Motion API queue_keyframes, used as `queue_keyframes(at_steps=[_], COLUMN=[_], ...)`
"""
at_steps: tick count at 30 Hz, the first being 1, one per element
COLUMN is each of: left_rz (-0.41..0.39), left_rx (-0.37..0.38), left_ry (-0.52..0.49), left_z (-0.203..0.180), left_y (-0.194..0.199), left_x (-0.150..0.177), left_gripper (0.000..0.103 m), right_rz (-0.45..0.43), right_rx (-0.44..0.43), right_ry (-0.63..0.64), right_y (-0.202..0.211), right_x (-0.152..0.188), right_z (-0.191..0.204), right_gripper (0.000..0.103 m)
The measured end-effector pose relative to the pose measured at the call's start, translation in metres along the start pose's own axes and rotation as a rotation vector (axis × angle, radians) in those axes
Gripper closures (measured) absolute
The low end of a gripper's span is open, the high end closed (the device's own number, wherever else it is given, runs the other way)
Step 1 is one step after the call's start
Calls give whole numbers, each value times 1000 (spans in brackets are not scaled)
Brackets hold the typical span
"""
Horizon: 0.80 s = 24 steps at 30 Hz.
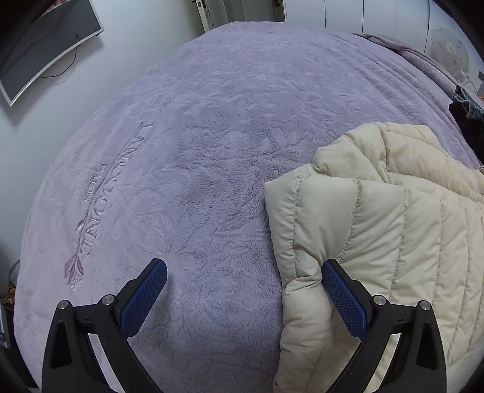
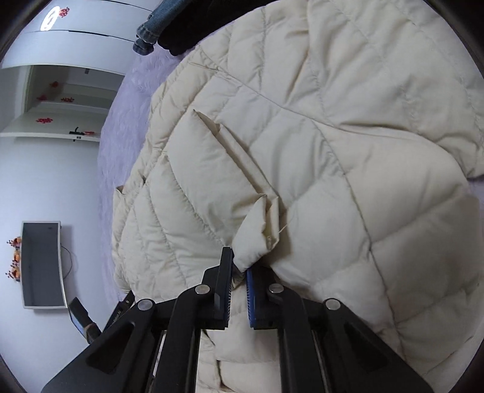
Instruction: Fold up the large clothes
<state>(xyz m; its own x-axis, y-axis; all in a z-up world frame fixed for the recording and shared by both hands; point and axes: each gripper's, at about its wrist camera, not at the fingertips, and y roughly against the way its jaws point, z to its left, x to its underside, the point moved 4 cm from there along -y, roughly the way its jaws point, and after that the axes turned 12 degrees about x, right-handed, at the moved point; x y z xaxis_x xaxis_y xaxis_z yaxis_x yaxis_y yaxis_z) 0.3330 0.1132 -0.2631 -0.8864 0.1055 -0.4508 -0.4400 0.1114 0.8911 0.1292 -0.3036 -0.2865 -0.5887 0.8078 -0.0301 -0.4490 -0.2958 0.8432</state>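
A cream quilted puffer jacket (image 1: 390, 217) lies on a lilac plush bedspread (image 1: 211, 157), at the right of the left wrist view. My left gripper (image 1: 243, 272) hangs over the bedspread with its jaws wide apart; its right finger (image 1: 341, 293) rests against the jacket's folded edge, nothing between the pads. In the right wrist view the jacket (image 2: 317, 151) fills most of the picture. My right gripper (image 2: 240, 269) has its jaws nearly together, pinching a fold of the jacket's edge (image 2: 257, 238) between the blue pads.
A wall-mounted screen (image 1: 45, 51) hangs left of the bed. Dark clothes and denim (image 2: 160, 27) lie at the bed's far side beyond the jacket. White cabinets and a door (image 2: 60, 99) stand past the bed. The other gripper's tip (image 2: 81, 317) shows at lower left.
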Motion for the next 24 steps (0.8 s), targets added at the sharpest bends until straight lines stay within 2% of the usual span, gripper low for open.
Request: queue_keyframes(at_steps=[5, 15, 21, 22, 23, 24], left_rz=[4, 18, 36, 42, 46, 49], left_rx=[-12, -14, 14, 25, 37, 46], left_ry=[-14, -17, -37, -42, -47, -56], left_z=[-2, -5, -18, -22, -28, -34], left_y=[-2, 26, 49, 53, 57, 62], left_x=[-2, 1, 13, 16, 19, 22], left_gripper=[1, 1, 1, 1, 1, 1], right_rz=[-32, 5, 28, 29, 28, 26], right_rx=[39, 58, 88, 89, 86, 80], right_ry=[53, 55, 82, 87, 88, 86], right_y=[-2, 18, 34, 38, 42, 46], right_x=[-9, -5, 3, 5, 6, 8], right_z=[5, 0, -10, -13, -14, -16], right_gripper=[94, 93, 91, 83, 66, 54])
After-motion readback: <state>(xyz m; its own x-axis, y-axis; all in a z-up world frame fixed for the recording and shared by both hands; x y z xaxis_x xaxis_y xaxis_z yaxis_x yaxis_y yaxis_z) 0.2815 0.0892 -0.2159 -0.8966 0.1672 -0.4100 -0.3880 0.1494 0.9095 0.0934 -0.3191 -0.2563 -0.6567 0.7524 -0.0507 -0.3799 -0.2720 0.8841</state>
